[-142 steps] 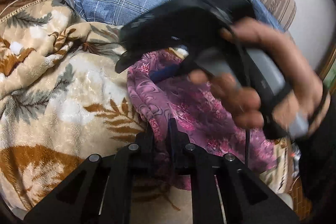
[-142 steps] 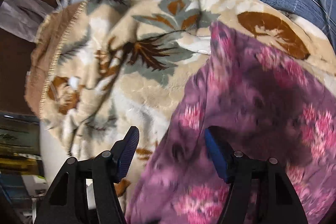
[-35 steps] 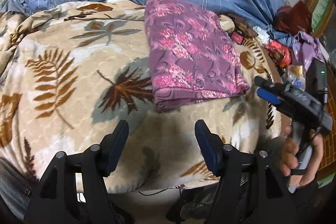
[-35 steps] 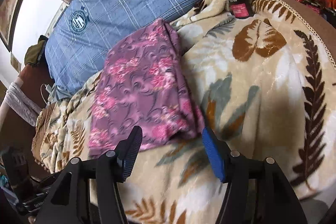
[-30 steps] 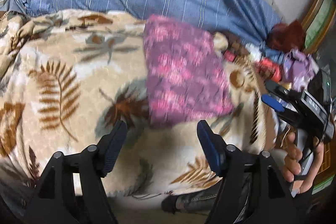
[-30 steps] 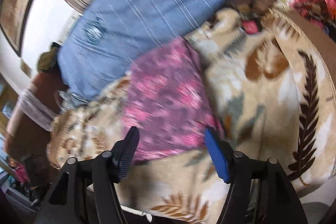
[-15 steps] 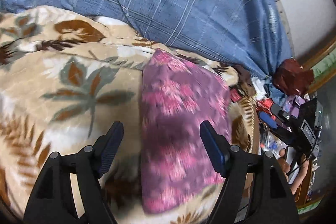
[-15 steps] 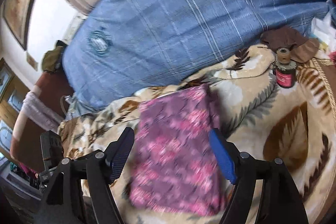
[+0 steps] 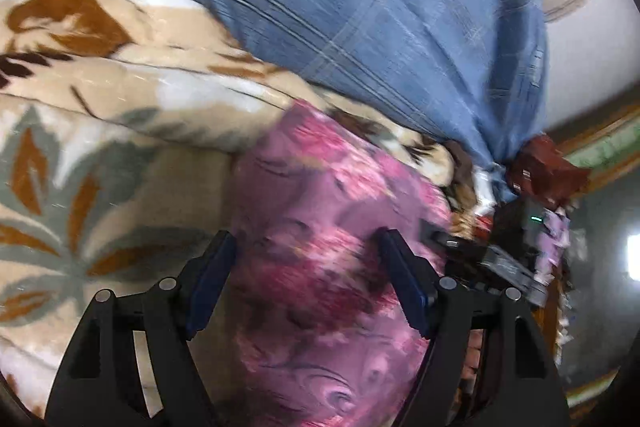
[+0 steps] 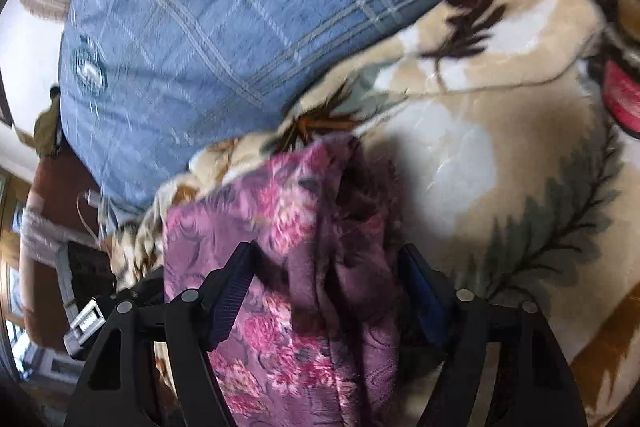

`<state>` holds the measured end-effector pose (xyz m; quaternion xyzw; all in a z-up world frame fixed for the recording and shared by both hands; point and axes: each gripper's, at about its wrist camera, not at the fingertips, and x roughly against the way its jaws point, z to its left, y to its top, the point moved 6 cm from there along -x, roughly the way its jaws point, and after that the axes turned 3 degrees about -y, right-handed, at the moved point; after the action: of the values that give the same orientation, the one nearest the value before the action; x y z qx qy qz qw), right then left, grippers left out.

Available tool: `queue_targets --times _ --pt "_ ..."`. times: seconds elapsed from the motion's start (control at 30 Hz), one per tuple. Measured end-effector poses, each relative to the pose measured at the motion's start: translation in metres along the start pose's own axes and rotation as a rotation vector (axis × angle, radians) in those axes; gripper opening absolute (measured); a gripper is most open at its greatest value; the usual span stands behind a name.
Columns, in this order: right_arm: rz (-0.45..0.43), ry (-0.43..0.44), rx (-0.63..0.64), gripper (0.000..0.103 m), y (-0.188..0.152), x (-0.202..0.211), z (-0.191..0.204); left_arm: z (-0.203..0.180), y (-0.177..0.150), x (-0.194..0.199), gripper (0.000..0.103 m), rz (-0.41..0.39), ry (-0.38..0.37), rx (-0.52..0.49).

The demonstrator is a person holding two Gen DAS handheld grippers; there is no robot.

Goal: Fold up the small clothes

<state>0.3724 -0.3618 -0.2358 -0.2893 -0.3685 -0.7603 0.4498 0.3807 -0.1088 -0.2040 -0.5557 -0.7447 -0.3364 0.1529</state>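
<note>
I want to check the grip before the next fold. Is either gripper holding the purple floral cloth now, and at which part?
Nothing is held. The left gripper and right gripper both stand open over the purple floral cloth, fingers straddling it without pinching.

Soft indoor light falls evenly in both views, motion blur smears the purple floral cloth (image 9: 320, 211) and leaf-print blanket (image 10: 500, 155), a bright glare spot burns at the left view's right edge, and fisheye bending darkens every corner.

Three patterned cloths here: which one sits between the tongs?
The purple-pink flowered cloth, folded. The leaf-print blanket lies under it, the blue checked cover behind.
</note>
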Motion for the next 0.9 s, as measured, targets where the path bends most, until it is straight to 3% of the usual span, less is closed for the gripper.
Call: queue_targets --times 0.23,0.3,0.37,0.4,0.47,0.53,0.6,0.77,0.9 --pt "0.025 0.049 -0.059 0.067 -0.004 -0.003 -0.016 0.006 0.012 -0.012 0.082 0.033 0.027 0.064" --pt "0.036 0.05 -0.056 0.062 -0.007 -0.009 -0.016 0.01 0.017 -0.03 0.084 0.084 0.076 0.079" --pt "0.036 0.056 -0.067 0.055 -0.007 -0.01 -0.019 0.023 0.018 -0.052 0.087 0.162 0.065 0.135" --pt "0.038 0.062 -0.073 0.049 -0.008 -0.01 -0.021 0.025 0.019 -0.052 0.086 0.145 0.046 0.154" --pt "0.041 0.084 -0.095 0.043 -0.008 -0.01 -0.023 0.018 0.018 -0.046 0.056 0.134 0.063 0.106" --pt "0.041 0.08 -0.088 0.033 -0.01 -0.008 -0.018 0.008 0.015 -0.036 0.039 0.123 0.076 0.055" --pt "0.032 0.086 -0.066 0.023 -0.012 0.0 -0.005 -0.004 0.014 -0.013 0.035 0.093 0.066 0.023" --pt "0.0 0.231 0.014 0.021 -0.024 0.028 0.055 -0.029 0.011 0.078 0.034 -0.008 0.088 -0.096" --pt "0.03 0.297 0.063 0.021 -0.033 0.008 0.097 0.001 0.034 0.106 0.034 -0.039 0.16 -0.065"
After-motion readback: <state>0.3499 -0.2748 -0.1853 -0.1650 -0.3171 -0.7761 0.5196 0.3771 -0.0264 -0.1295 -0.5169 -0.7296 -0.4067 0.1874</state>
